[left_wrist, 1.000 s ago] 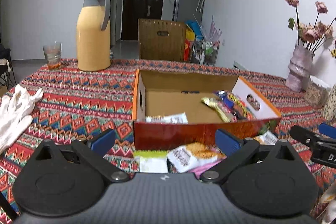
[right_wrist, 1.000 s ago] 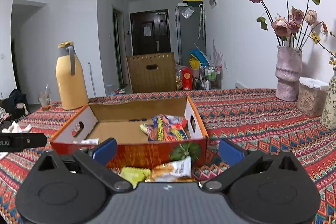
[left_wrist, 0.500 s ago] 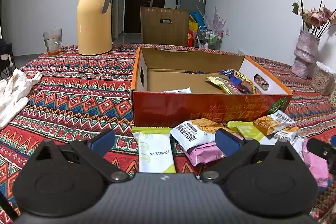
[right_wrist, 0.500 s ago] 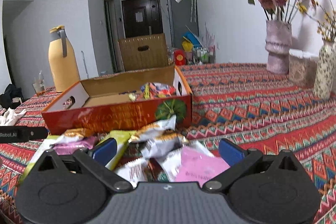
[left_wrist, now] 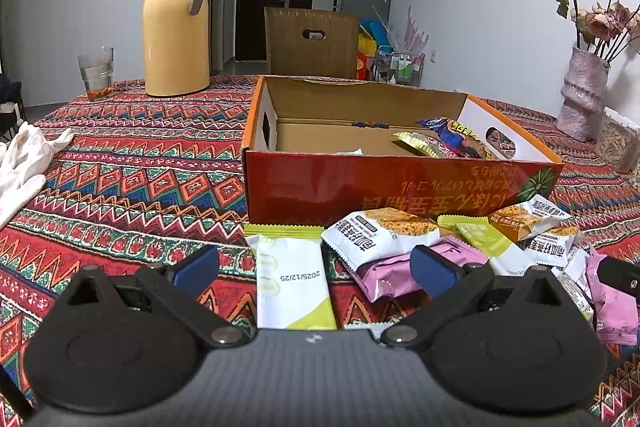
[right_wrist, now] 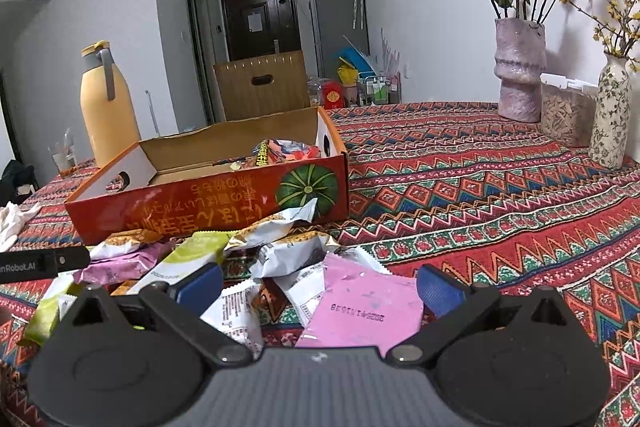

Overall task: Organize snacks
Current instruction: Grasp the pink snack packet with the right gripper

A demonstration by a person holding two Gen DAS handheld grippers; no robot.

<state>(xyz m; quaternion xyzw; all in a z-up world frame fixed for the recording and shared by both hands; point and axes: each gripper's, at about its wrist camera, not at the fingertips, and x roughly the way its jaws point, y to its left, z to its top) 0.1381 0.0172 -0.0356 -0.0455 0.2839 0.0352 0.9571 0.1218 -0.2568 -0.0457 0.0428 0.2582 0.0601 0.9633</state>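
Spread fingers [left_wrist: 434,271], snack packets [left_wrist: 294,281], box [left_wrist: 396,183]

both cameras sit low over the table, close behind the snack pile [left_wrist: 420,247], facing 12 o'clock toward the door. the left view has the orange box [left_wrist: 396,183] dead ahead; the right view stands further right, box [right_wrist: 208,203] at 11 o'clock. both share box, pile and yellow jug [left_wrist: 176,23].

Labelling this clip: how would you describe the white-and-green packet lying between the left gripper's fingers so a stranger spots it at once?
Find the orange cardboard box on the patterned tablecloth; loose snack packets lie piled at its near wall. The white-and-green packet lies flat at the pile's left end, apart from the jumble. It alone shows a printed date, 2025/12/25, and a lime-green corner.
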